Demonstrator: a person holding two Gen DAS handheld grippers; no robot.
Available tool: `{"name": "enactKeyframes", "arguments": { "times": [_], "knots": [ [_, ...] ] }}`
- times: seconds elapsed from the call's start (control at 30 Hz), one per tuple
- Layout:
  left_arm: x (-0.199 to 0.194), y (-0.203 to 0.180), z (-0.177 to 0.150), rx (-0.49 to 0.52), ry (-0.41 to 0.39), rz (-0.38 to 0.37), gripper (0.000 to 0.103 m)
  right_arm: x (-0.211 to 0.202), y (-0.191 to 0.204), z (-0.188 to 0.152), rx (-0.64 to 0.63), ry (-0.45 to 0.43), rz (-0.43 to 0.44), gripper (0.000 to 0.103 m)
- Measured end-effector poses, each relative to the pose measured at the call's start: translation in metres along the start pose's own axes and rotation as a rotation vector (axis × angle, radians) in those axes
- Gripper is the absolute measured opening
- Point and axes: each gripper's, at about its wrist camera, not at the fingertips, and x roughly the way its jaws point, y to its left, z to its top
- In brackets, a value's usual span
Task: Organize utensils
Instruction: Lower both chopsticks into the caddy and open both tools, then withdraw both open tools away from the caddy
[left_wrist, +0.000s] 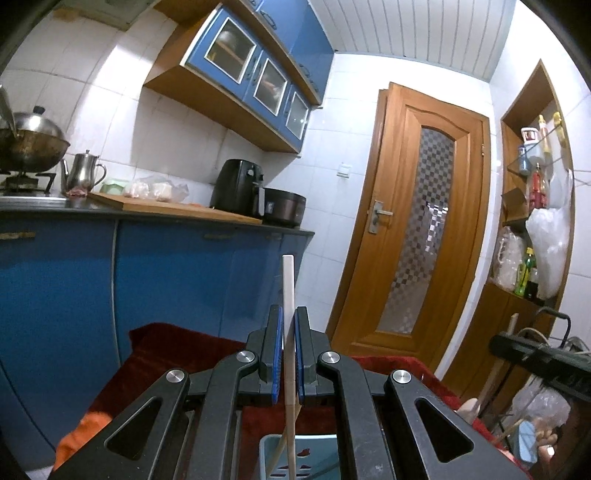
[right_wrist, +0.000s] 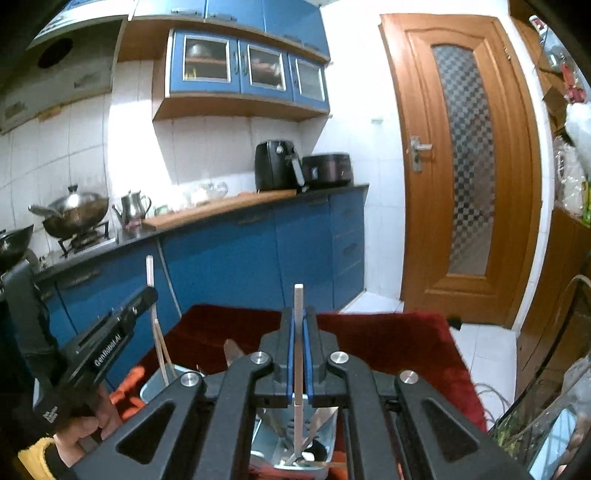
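Note:
My left gripper (left_wrist: 289, 325) is shut on a pair of chopsticks (left_wrist: 288, 284) with white tops, held upright over a light blue utensil basket (left_wrist: 266, 448) on a red cloth. The left gripper also shows in the right wrist view (right_wrist: 149, 291), with its chopsticks (right_wrist: 150, 271) above the basket's left part (right_wrist: 155, 387). My right gripper (right_wrist: 298, 321) is shut on a grey-white chopstick (right_wrist: 298, 332), upright over a basket compartment (right_wrist: 325, 428) that holds metal and dark utensils.
The red cloth (right_wrist: 388, 354) covers the table. Blue cabinets (right_wrist: 258, 254) and a counter with a wooden board, kettle, wok and air fryer stand behind. A wooden door (right_wrist: 461, 166) is at the right. An orange cloth (right_wrist: 127, 384) lies left of the basket.

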Motion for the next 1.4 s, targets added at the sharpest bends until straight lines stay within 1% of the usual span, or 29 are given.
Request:
{"name": "enactKeyframes", "arguments": {
  "times": [0.13, 0.2, 0.27, 0.3, 0.33, 0.4, 0.73, 1.07, 1.27, 1.4],
  "knots": [
    [-0.001, 0.000, -0.003, 0.004, 0.017, -0.011, 0.006, 0.012, 0.003, -0.010, -0.011, 0.052, 0.019, 0.006],
    [0.001, 0.001, -0.005, 0.002, 0.041, -0.025, 0.006, 0.016, 0.002, -0.014, -0.005, 0.072, 0.027, 0.006],
    [0.000, 0.001, -0.007, -0.001, 0.067, -0.038, 0.006, 0.017, 0.000, -0.018, 0.017, 0.086, 0.034, 0.009],
    [-0.001, 0.000, -0.008, 0.002, 0.072, -0.042, 0.007, 0.015, -0.002, -0.019, 0.032, 0.087, 0.045, 0.015],
    [-0.004, -0.001, -0.008, 0.010, 0.078, -0.047, 0.007, 0.013, -0.003, -0.019, 0.044, 0.083, 0.055, 0.024],
    [-0.007, -0.003, -0.007, 0.021, 0.082, -0.052, 0.010, 0.007, -0.004, -0.018, 0.057, 0.066, 0.065, 0.029],
    [-0.043, -0.010, 0.006, 0.001, 0.118, -0.081, 0.011, -0.032, 0.003, -0.009, 0.070, -0.002, 0.084, 0.029],
    [-0.088, -0.022, 0.013, 0.032, 0.148, -0.080, 0.011, -0.079, 0.018, -0.011, 0.068, -0.035, 0.114, 0.029],
    [-0.119, -0.024, 0.014, 0.036, 0.161, -0.092, 0.011, -0.108, 0.027, -0.019, 0.064, -0.044, 0.126, 0.029],
    [-0.139, -0.025, 0.010, 0.052, 0.177, -0.082, 0.011, -0.124, 0.034, -0.029, 0.054, -0.039, 0.123, 0.029]
  ]
}}
